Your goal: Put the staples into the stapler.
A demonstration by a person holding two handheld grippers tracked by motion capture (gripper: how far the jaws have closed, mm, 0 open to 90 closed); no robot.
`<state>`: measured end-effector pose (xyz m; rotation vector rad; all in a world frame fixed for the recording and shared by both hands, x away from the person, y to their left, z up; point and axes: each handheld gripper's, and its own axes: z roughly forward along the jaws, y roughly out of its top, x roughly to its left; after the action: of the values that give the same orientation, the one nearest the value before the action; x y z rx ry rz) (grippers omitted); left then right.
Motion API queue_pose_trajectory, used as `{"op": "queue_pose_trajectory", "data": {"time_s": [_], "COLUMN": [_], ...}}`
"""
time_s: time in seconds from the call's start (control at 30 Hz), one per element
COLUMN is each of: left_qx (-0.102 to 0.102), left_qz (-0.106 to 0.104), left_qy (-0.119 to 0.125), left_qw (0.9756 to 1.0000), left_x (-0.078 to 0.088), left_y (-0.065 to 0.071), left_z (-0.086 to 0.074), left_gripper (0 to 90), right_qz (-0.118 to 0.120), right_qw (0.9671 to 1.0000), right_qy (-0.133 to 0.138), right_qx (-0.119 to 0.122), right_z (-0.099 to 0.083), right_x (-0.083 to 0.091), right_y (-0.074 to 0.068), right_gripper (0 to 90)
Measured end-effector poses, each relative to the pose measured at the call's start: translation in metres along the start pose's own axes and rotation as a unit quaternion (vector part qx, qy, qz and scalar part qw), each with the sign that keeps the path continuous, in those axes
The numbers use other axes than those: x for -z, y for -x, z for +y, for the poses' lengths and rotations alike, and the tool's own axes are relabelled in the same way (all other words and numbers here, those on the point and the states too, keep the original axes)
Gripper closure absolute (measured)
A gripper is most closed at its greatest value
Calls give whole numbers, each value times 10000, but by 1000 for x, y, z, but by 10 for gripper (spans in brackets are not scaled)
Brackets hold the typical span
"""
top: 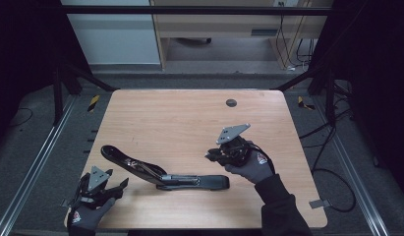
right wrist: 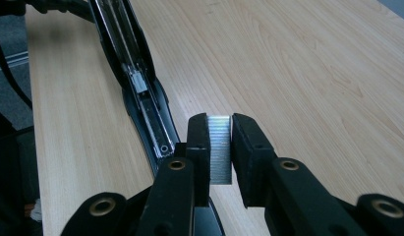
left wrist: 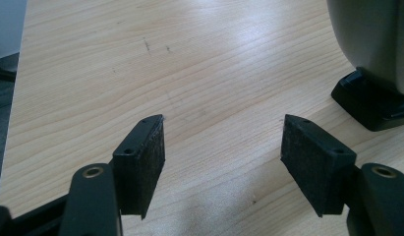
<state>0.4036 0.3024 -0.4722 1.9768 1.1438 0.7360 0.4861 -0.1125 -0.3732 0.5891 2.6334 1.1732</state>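
A black stapler lies swung open flat across the near part of the wooden table. Its staple channel faces up and runs away from my right gripper. That gripper is shut on a short silver strip of staples, held on edge between the pads just above the near end of the channel. From above, the right gripper hovers over the stapler's right end. At the table's near left corner my left gripper is open with nothing between its jaws. The stapler's end sits just to its right.
A small round dark grommet is set in the table near its far edge. Metal rails and cables run along the floor on both sides. A gloved hand holds the right gripper.
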Motion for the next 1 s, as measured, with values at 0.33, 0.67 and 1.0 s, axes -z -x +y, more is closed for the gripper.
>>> {"op": "queue_pose_trajectory", "data": {"time_s": [0.33,0.67,1.0], "left_qx": [5,-8,-12], "left_qz": [-13,-17,-24], "left_qy": [-1,6,9], "left_qw": [10000,10000,10000], "left_x": [0,0,0], "left_y": [0,0,1], "left_z": [0,0,0], "left_gripper": [329,329,329], "right_qz": [238,476,753], "right_qw": [9996,9984,9962], "right_qy": [38,132,23], "right_qx": [136,285,439], "right_z": [7,10,11], "right_x": [-9,-21,-35], "right_y": [-2,-3,-5], "right_gripper": [786,785,786]}}
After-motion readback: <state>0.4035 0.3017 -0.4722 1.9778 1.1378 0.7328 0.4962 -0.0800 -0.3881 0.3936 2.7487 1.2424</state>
